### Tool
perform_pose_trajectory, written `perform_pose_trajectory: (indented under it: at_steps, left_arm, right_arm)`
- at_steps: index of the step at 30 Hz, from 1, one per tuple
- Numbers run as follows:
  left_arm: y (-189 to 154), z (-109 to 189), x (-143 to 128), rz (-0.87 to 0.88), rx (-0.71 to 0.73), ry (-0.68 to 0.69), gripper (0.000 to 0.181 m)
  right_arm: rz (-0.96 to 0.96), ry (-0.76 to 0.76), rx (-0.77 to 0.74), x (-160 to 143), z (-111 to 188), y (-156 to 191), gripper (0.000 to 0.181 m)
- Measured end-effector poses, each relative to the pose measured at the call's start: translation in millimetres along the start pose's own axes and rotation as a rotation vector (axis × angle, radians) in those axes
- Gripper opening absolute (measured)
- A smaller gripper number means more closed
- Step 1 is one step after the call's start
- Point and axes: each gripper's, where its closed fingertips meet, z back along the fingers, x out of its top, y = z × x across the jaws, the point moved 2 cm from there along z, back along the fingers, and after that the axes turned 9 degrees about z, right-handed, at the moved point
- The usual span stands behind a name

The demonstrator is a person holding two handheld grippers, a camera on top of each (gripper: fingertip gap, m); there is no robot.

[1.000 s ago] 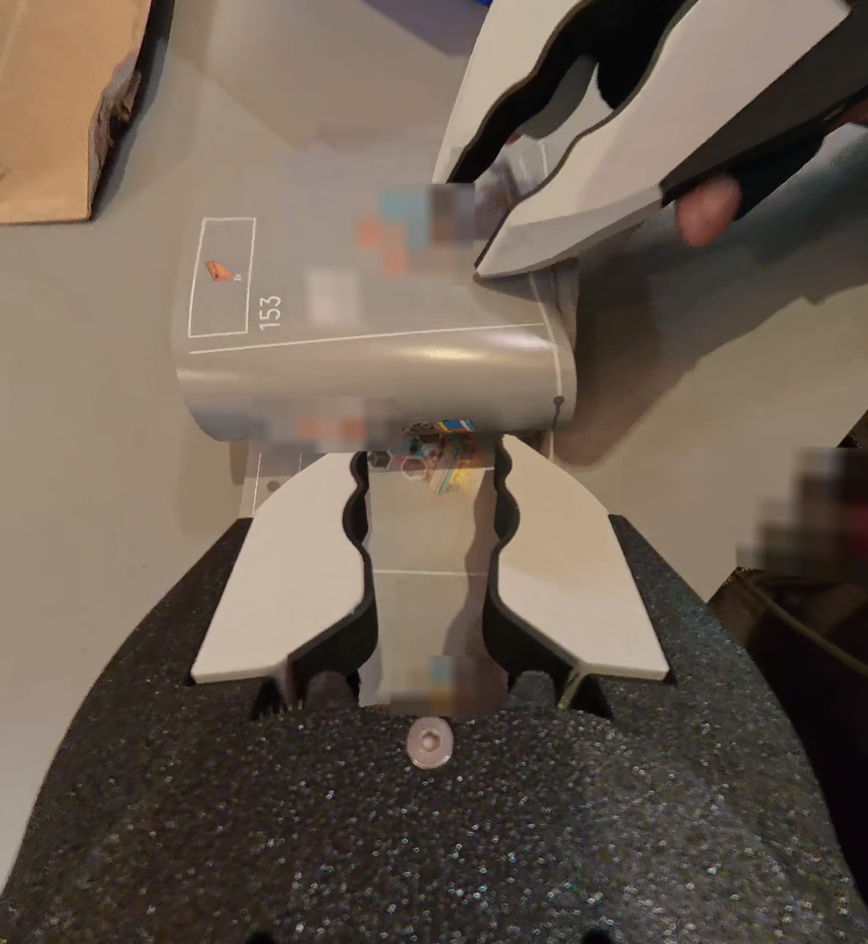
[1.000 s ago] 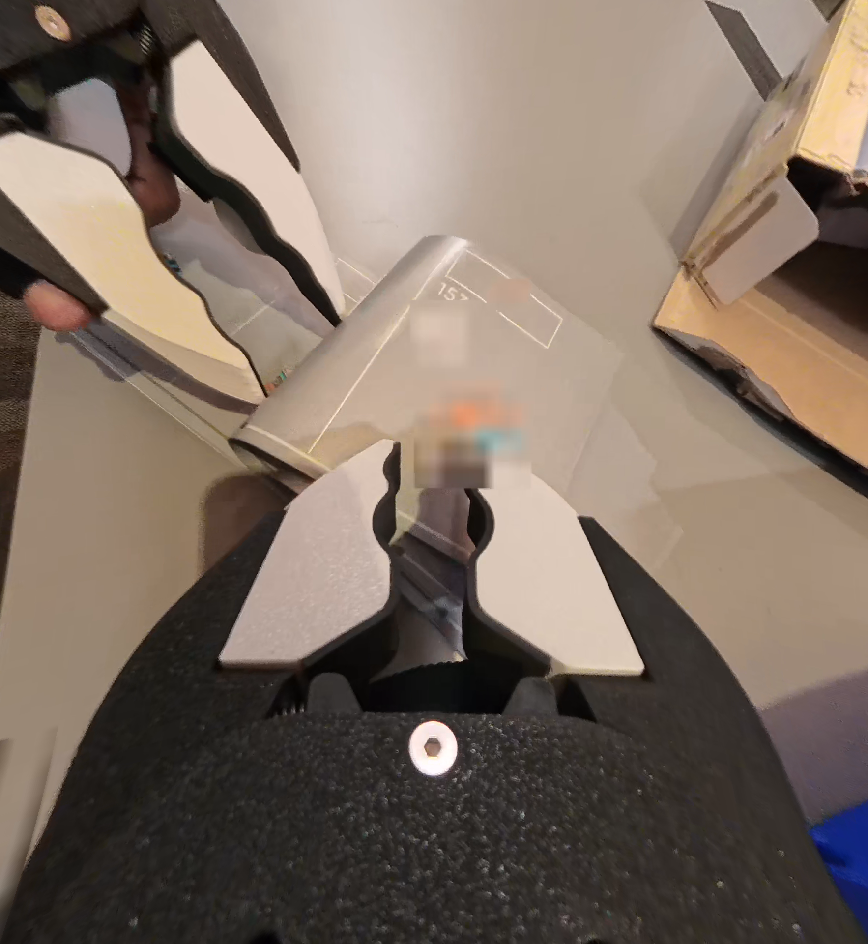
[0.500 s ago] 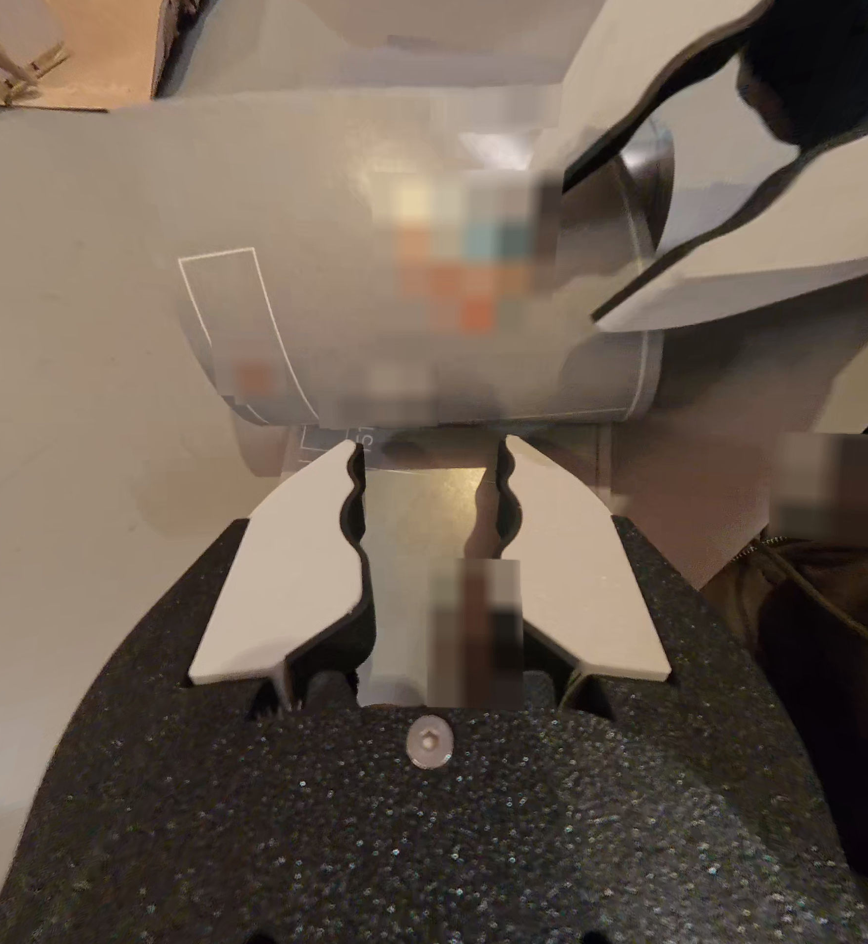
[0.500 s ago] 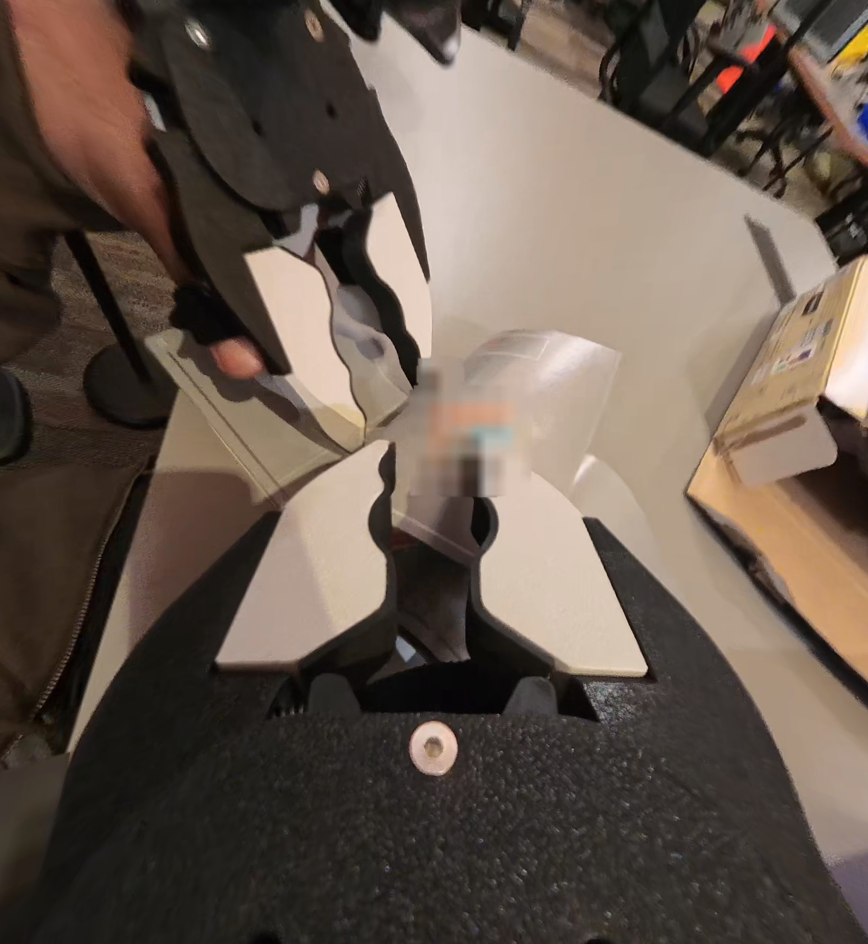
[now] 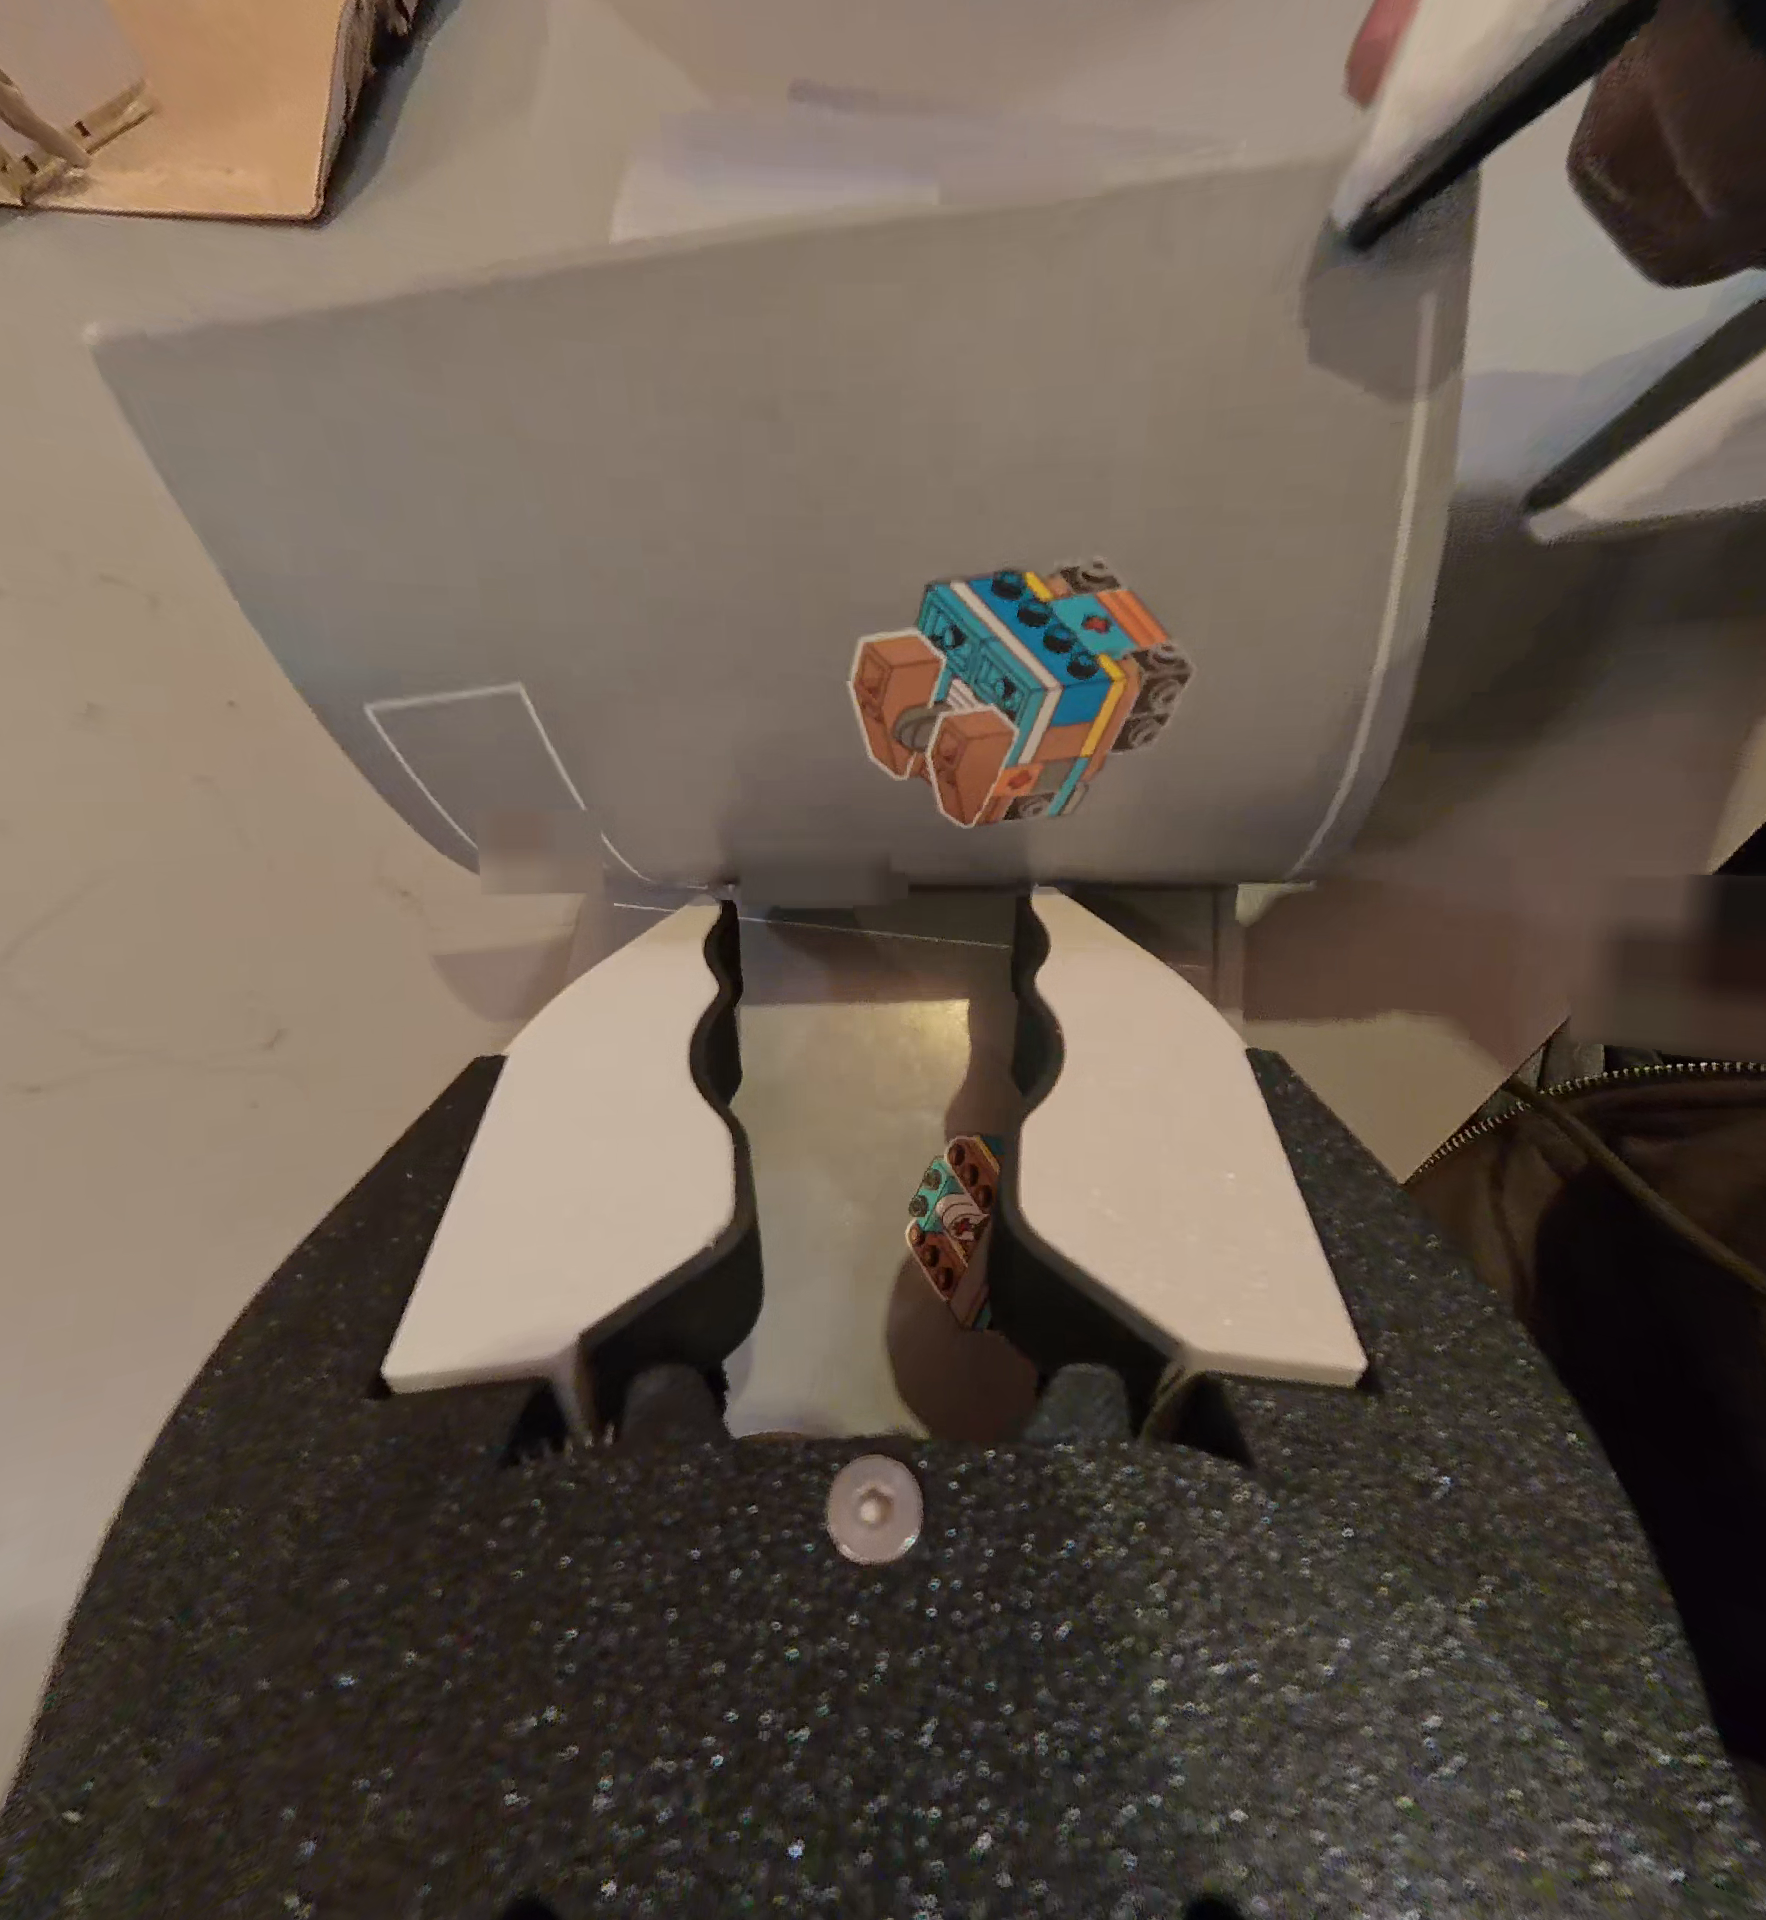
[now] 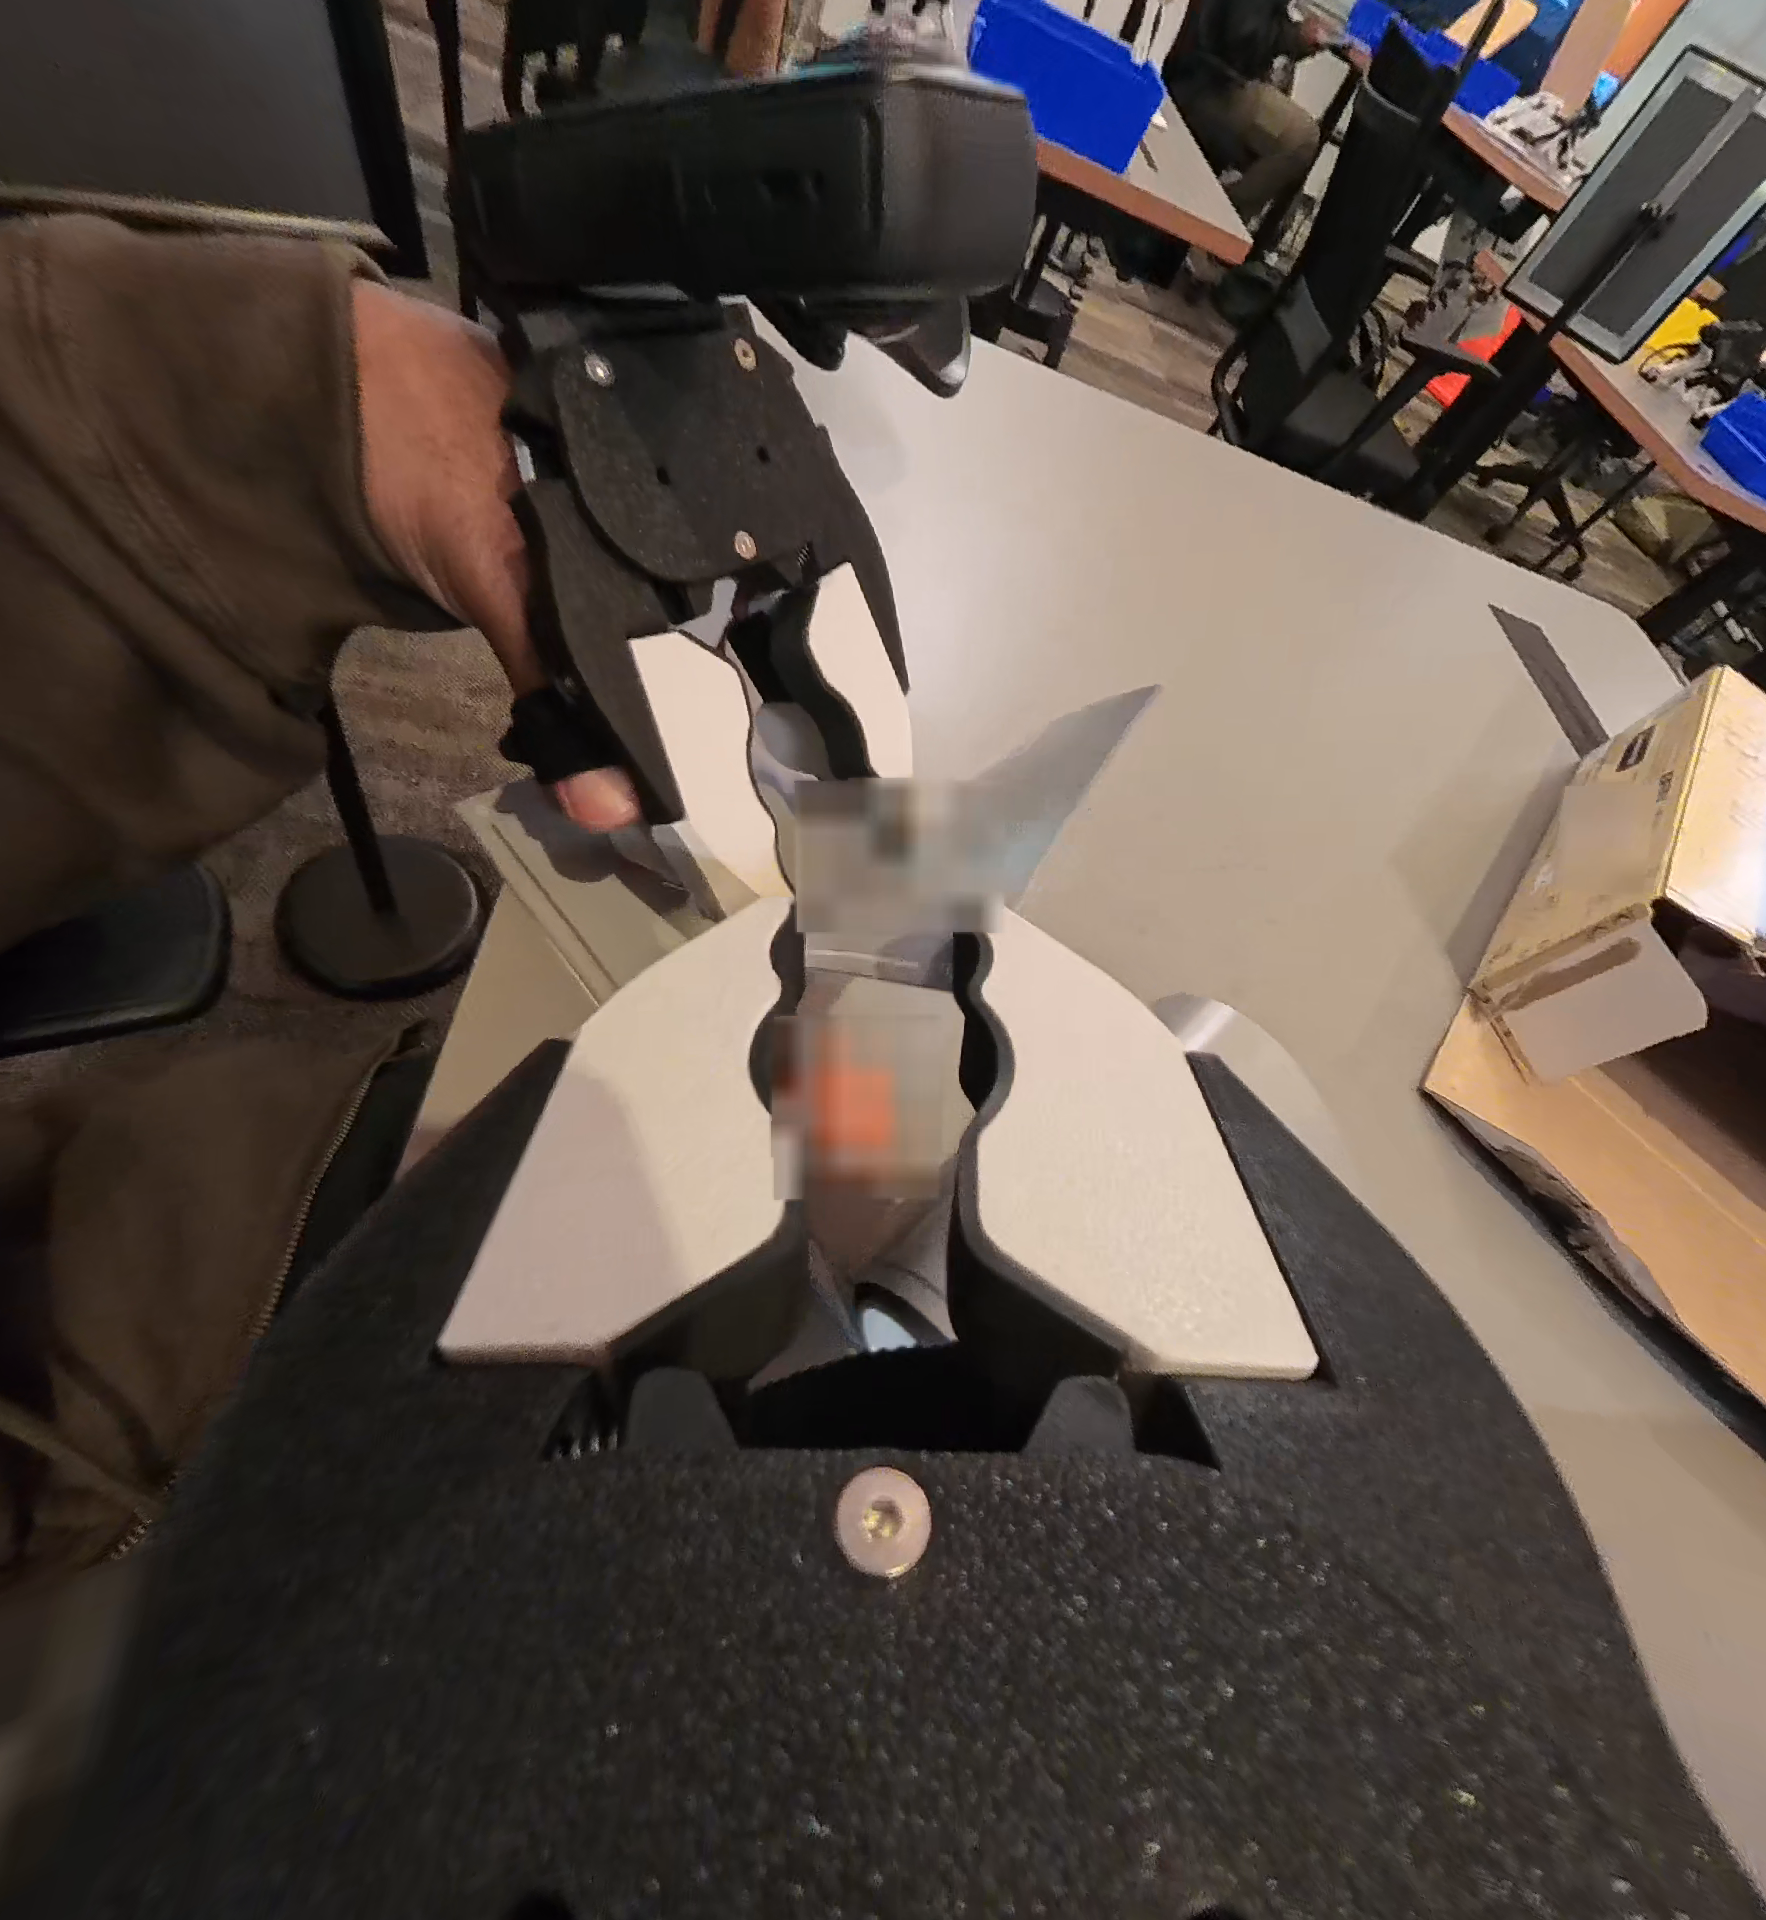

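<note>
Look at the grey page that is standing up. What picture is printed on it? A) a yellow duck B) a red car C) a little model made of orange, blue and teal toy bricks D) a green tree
C: in the left wrist view the curled grey page bears a drawing of a brick model in orange, blue and teal, just beyond the left hand-held gripper.

I could read no text or numbers. The grey instruction booklet (image 5: 754,540) bore a printed picture of a brick model right of its centre and an empty white-outlined box at its lower left. The cardboard box (image 6: 1627,831), right of the booklet, carried labels too small to read.
</note>
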Motion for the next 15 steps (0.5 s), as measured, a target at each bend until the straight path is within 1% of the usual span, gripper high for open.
perform_pose_trajectory:
  at_steps: [4,10,15]
  left_arm:
    - [1,1,-1,0.004,0.000,-0.004,0.051]
    - [1,2,-2,0.001,-0.007,-0.008,0.051]
    - [3,5,-3,0.009,-0.001,-0.013,0.051]
  right_arm:
    - [-0.004,-0.054,0.019,7,3,7,0.027]
    - [0.002,-0.029,0.039,0,-5,18,0.027]
    - [-0.012,-0.049,0.040,1,-5,19,0.027]
